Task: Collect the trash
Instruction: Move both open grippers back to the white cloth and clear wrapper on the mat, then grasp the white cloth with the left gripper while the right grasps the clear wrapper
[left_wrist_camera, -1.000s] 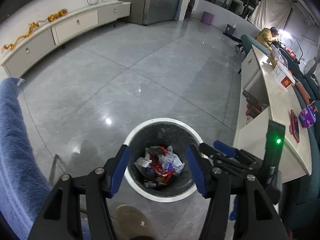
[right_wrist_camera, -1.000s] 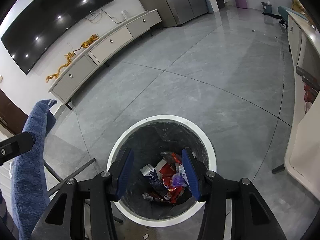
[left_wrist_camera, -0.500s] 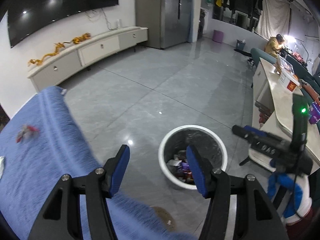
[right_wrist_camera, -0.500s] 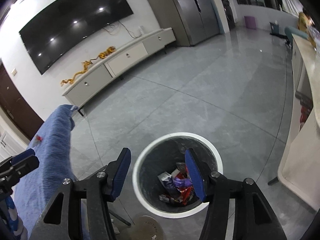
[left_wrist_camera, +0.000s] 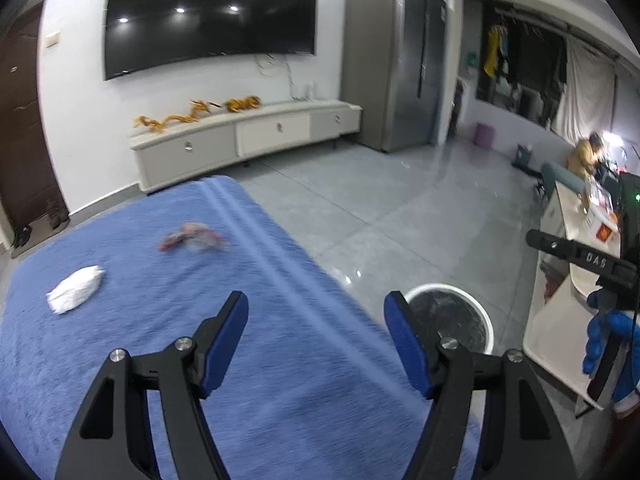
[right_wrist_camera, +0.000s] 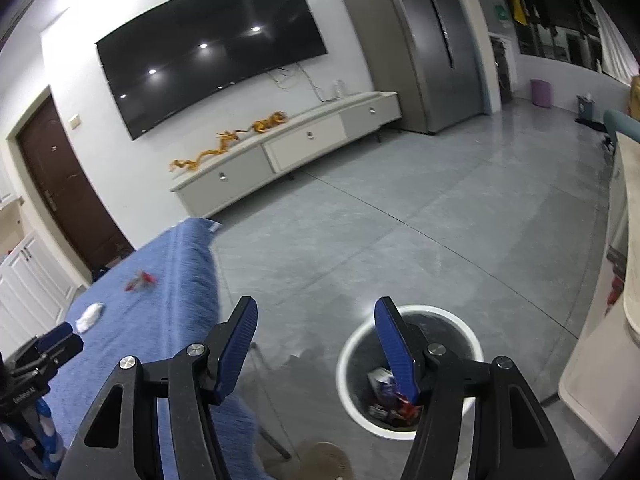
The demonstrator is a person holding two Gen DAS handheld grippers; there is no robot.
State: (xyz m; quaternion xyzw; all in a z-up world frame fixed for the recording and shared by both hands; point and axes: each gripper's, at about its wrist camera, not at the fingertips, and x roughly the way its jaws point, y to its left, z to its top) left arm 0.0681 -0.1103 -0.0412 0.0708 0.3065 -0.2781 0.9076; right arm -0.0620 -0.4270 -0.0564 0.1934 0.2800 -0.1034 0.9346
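The blue towel-covered surface (left_wrist_camera: 280, 360) lay beside the round white waste bin (right_wrist_camera: 408, 372), already holding wrappers. A crumpled white tissue (left_wrist_camera: 74, 289) and a red-and-white wrapper (left_wrist_camera: 192, 237) remained uncollected on the surface. The left hand-held gripper (left_wrist_camera: 316, 340) and right hand-held gripper (right_wrist_camera: 316, 344), jaws just widened, stood spread and empty.

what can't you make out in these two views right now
- Red wrapper on the blue cloth: motion-blurred, print unreadable.
- Bin contents: left wrist view shows only the dark liner; right wrist view, the right gripper covers part.
- White wad: tissue or plastic, unclear.

Litter-filled bin (right_wrist_camera: 352, 392) beside blue-covered table (right_wrist_camera: 176, 280)
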